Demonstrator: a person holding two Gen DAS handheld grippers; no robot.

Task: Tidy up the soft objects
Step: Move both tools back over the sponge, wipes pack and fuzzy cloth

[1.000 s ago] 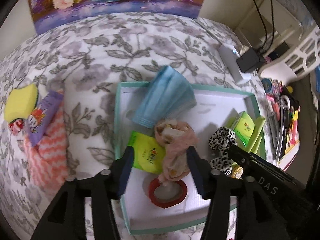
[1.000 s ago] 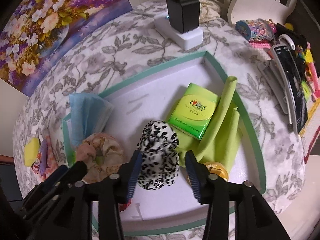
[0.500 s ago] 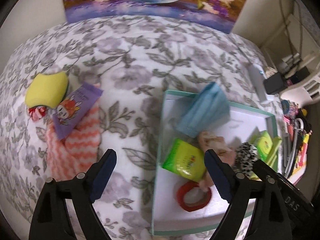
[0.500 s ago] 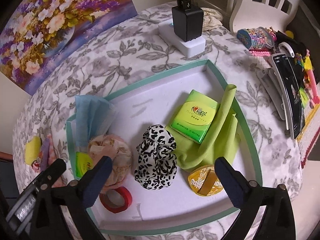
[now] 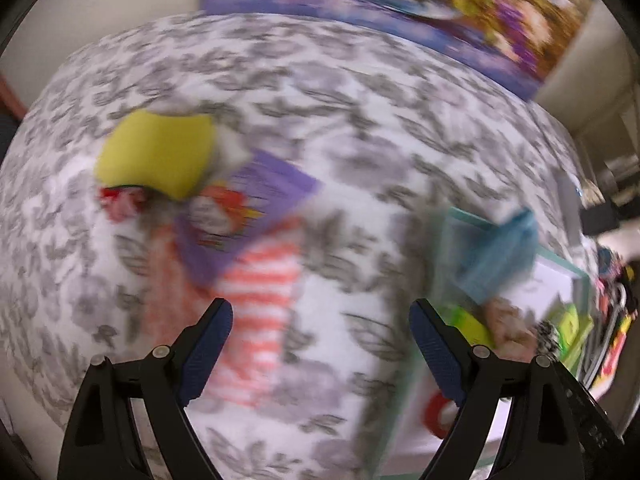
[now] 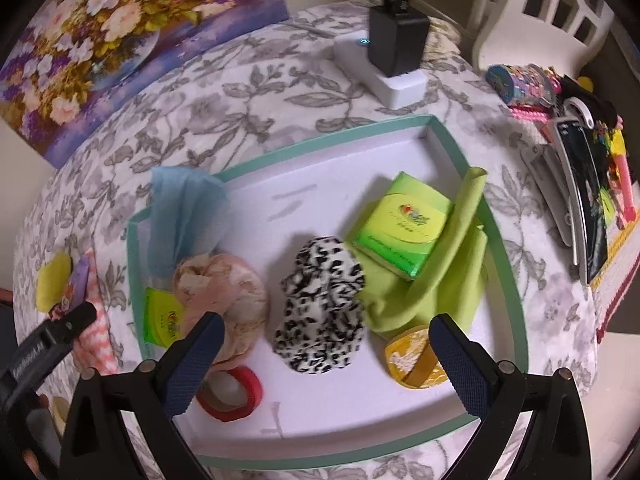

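A green-rimmed white tray holds a leopard scrunchie, a pink scrunchie, a blue face mask, a green cloth and tissue packs. My right gripper is open and empty just above the leopard scrunchie. My left gripper is open and empty over the tablecloth left of the tray. In its blurred view lie a yellow sponge, a purple packet and an orange striped cloth.
A red tape roll and a gold item lie in the tray's front. A white power strip with a black adapter stands behind the tray. Stationery clutter is at the right. A flower painting leans at the back.
Both grippers opened, leaving the pink and leopard scrunchies in the tray. My left gripper swung left toward the sponge, packet and striped cloth. My right gripper pulled back slightly.
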